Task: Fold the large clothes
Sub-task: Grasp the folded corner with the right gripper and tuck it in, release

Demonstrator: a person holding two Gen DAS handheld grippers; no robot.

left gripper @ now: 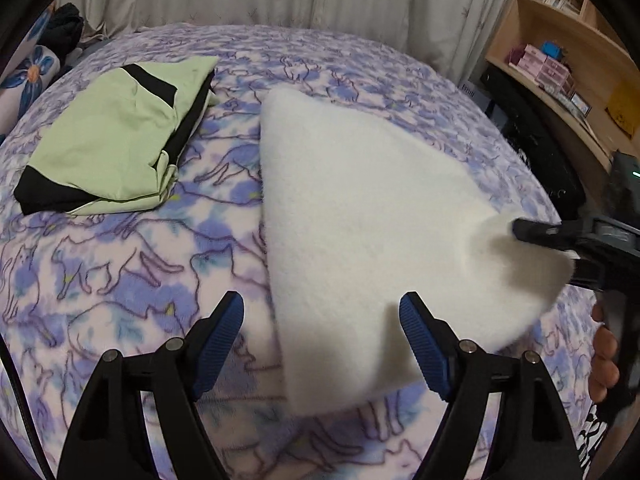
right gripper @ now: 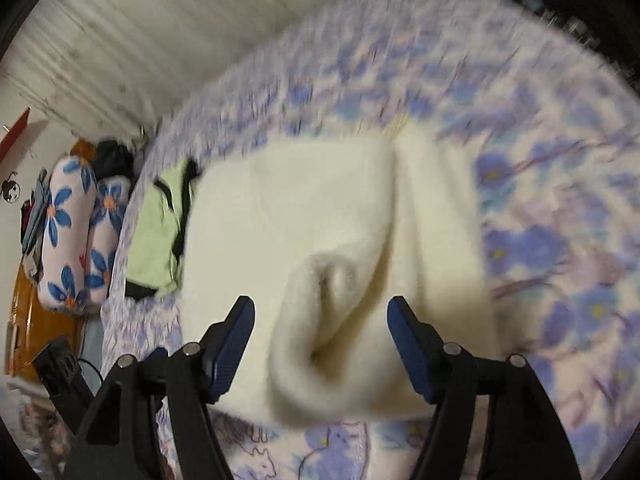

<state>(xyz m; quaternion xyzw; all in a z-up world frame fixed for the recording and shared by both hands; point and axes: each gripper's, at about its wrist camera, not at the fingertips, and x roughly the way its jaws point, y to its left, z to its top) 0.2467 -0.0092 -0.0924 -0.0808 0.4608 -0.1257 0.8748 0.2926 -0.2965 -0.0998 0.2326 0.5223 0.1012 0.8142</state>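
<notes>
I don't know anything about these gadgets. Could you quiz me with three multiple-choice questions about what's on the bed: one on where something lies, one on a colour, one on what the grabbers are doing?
1. In the left wrist view, where does the folded green garment lie relative to the white garment?
A. To its left
B. On top of it
C. Under it

2. What colour is the green garment's trim?
A. Red
B. Black
C. Yellow

3. How does the left gripper stand?
A. Shut on the white garment
B. Shut on the blanket
C. Open

Answers: 1 A, bare blanket separates them. 2 B, black bands cross the green. 3 C, its pads stand apart, pressing nothing.
</notes>
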